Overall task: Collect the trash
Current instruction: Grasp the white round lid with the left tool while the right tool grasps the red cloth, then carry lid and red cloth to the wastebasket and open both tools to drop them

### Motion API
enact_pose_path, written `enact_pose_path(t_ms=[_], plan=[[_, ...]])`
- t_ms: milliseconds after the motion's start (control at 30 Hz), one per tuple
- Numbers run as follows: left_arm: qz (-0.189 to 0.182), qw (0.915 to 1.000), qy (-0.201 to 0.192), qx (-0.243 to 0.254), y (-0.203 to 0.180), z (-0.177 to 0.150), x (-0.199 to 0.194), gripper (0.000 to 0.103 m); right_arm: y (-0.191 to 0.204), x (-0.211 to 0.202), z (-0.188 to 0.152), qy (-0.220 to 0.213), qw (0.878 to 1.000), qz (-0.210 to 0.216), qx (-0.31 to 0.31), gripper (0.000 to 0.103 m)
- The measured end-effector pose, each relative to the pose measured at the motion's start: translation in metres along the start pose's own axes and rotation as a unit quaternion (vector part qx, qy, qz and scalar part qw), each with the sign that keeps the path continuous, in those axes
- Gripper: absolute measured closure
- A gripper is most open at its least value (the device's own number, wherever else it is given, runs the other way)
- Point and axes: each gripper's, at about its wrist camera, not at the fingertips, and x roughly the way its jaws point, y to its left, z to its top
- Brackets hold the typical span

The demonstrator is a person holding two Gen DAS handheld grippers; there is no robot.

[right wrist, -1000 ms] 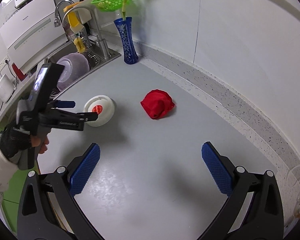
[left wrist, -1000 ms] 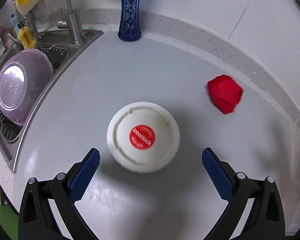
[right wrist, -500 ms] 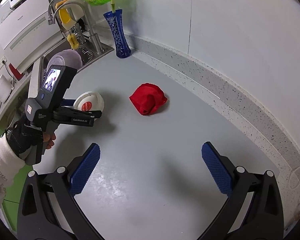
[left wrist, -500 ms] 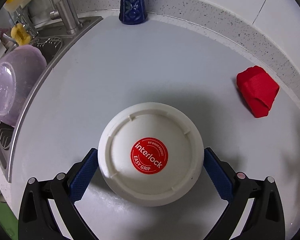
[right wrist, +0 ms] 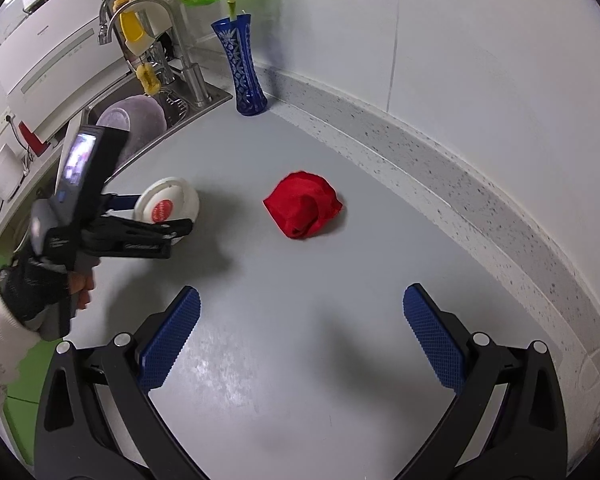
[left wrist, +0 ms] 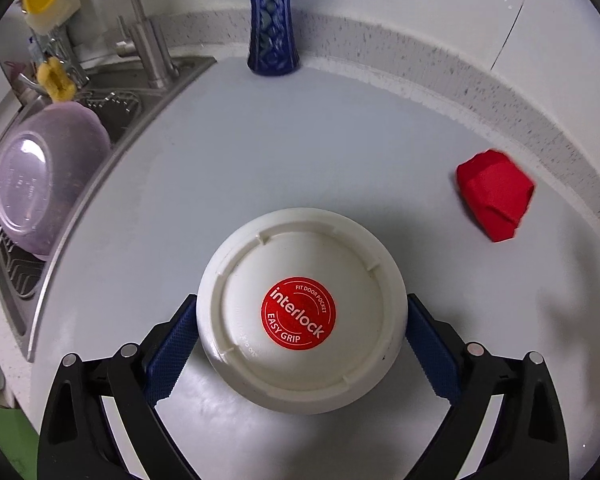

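A round white container with a red "interlock" sticker sits between the blue pads of my left gripper; both pads touch its sides. In the right wrist view the container looks tilted and held just above the grey counter by the left gripper. A crumpled red cloth lies on the counter to the right, also in the right wrist view. My right gripper is open and empty, above the counter, nearer than the cloth.
A blue glass vase stands at the back by the wall. A steel sink with a tap and a purple bowl lies to the left. A speckled upstand borders the grey counter.
My left gripper moved forward around the white container and closed its pads on it. My right gripper stayed open and drifted slightly.
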Motion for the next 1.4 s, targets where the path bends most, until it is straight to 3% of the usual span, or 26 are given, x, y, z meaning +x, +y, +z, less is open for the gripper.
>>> enact_pose_path(t_ms=[333, 600, 633, 667, 767, 867, 967, 1133, 1400], plan=[[0.004, 0.9986, -0.047, -0.026, 0.018, -0.023, -0.070, 0.010, 0.008, 0.052, 0.039, 0.010, 1.000, 0.007, -0.027, 0.003], [0.010, 0.9959, -0.069, -0.057, 0.040, -0.049, -0.108, 0.010, 0.006, 0.116, 0.063, 0.047, 0.999, 0.003, -0.027, 0.004], [0.012, 0.9955, -0.070, -0.063, 0.044, -0.054, -0.113, 0.010, 0.007, 0.122, 0.064, 0.052, 0.998, 0.005, -0.030, 0.007], [0.013, 0.9952, -0.070, -0.067, 0.045, -0.056, -0.115, 0.010, 0.008, 0.128, 0.065, 0.056, 0.998, 0.005, -0.034, 0.023], [0.018, 0.9943, -0.071, -0.078, 0.053, -0.068, -0.124, 0.010, 0.010, 0.140, 0.064, 0.071, 0.997, -0.005, -0.041, 0.046], [0.026, 0.9932, -0.074, -0.086, 0.058, -0.078, -0.133, 0.010, 0.012, 0.131, 0.063, 0.056, 0.998, -0.006, -0.042, 0.071], [0.028, 0.9914, -0.082, -0.098, 0.063, -0.091, -0.145, 0.010, 0.021, 0.111, 0.061, 0.041, 0.998, -0.006, -0.053, 0.082], [0.035, 0.9872, -0.101, -0.118, 0.074, -0.122, -0.177, 0.010, 0.054, 0.060, 0.048, 0.011, 0.996, 0.023, -0.081, 0.085], [0.081, 0.9761, -0.120, -0.162, 0.111, -0.203, -0.248, 0.010, 0.172, -0.038, -0.001, -0.028, 0.979, 0.122, -0.163, 0.085]])
